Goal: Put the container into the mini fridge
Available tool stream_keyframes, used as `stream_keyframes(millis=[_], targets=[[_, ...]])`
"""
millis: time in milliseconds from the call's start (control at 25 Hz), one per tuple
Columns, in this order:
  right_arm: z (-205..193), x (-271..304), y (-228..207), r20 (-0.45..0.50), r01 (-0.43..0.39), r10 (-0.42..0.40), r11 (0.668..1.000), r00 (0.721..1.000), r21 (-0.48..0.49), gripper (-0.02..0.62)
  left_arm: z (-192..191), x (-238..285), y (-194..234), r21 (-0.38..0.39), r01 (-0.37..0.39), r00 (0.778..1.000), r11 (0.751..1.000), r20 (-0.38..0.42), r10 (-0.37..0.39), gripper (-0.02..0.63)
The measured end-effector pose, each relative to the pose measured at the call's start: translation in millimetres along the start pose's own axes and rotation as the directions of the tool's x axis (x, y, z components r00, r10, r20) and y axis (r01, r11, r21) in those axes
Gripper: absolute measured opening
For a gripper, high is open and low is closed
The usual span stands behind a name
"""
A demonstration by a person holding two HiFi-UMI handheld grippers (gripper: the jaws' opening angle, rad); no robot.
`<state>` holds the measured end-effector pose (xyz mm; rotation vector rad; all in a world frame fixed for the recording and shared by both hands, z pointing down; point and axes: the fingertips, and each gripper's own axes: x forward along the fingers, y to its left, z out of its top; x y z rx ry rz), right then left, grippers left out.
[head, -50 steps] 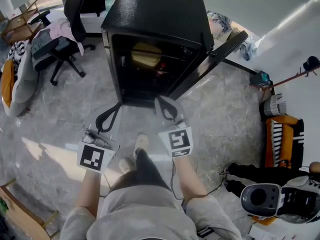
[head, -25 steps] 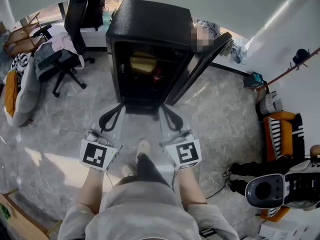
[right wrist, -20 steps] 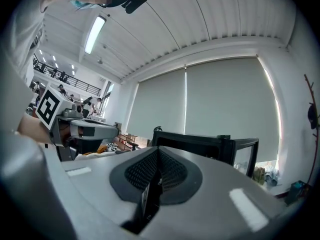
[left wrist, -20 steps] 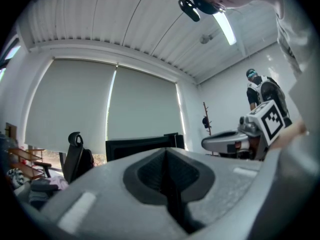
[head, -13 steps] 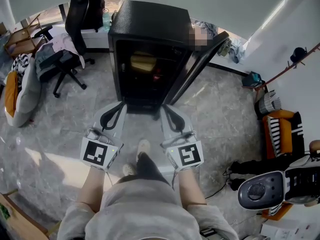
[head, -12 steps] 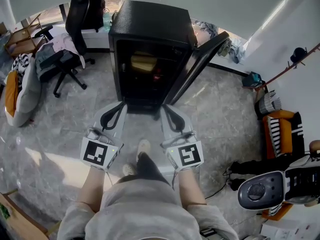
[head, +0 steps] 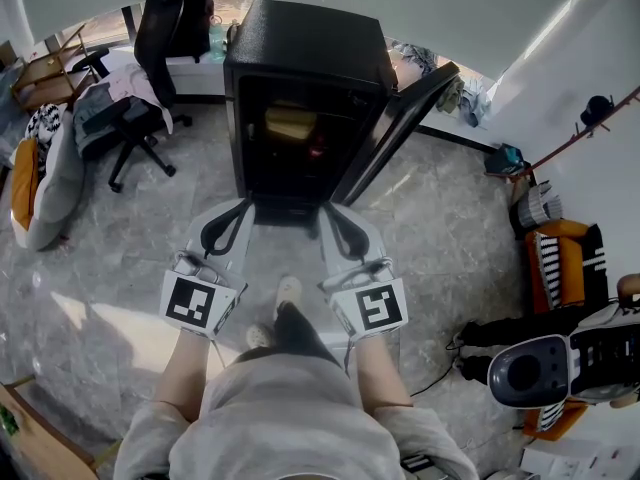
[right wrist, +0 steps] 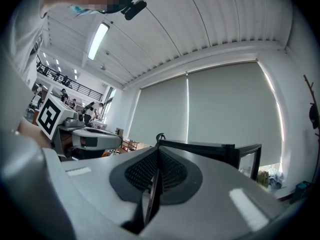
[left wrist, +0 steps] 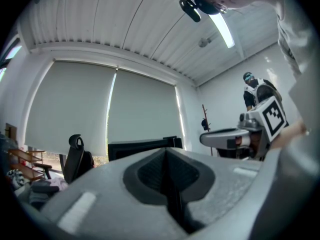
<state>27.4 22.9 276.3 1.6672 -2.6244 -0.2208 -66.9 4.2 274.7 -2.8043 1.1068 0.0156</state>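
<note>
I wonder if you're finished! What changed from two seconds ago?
The right gripper pulled back a little from the mini fridge toward the person, and is now level with the left gripper. Nothing was grabbed or let go. Unchanged: both stay shut and empty, the yellow container sits inside, the door is open.
</note>
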Motion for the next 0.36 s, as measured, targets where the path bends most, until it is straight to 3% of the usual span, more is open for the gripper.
stream_keyframes(millis=[360], targets=[[3, -2, 16, 0.007, 0.002, -0.002, 1.0, 1.0, -0.008, -0.003, -1, -16, 3, 0.004, 0.0, 1.0, 1.0, 0.005, 0.0, 0.002]])
